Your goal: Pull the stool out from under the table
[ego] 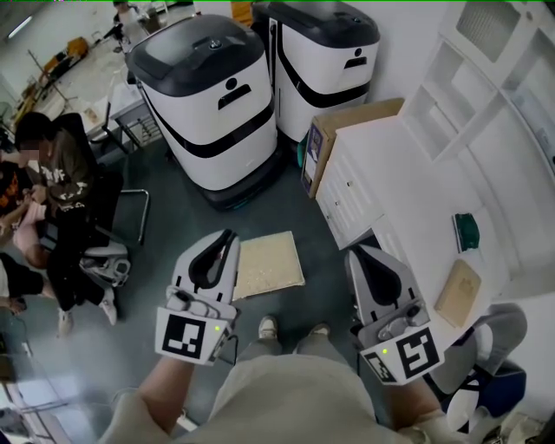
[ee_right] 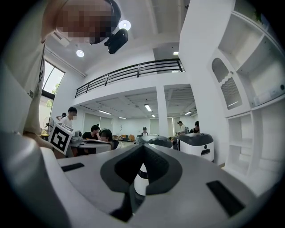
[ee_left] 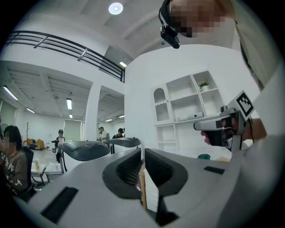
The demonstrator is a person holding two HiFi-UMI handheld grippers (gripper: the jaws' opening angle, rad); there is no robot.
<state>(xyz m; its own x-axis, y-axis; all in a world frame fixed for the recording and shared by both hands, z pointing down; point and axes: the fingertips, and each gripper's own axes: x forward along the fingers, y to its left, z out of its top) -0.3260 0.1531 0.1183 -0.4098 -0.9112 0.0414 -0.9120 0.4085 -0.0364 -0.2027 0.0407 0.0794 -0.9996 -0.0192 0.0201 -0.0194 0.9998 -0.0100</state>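
Nearby — cardboard box (ego: 355,120), contents hidden

A left machine (ego: 208,104) and a right machine (ego: 325,52) stand side by side at the far end of the floor. Before them, 1 flat board (ego: 269,264) lies on the floor, between the left gripper (ego: 225,236) and the right gripper (ego: 355,254). To the right stands the surface (ego: 408,182), with a small block (ego: 466,231) and a flat pad (ego: 458,293) on it. A cardboard box (ego: 347,130) leans at its far-left corner. A seated person (ego: 61,182) is at the far left.

Bright, even indoor light is falling from a round white ceiling lamp (ee_left: 116,8) at twelve o'clock in the left gripper view, casting only soft shadows, while both gripper views are bending into black fisheye corners and blurring near six o'clock.
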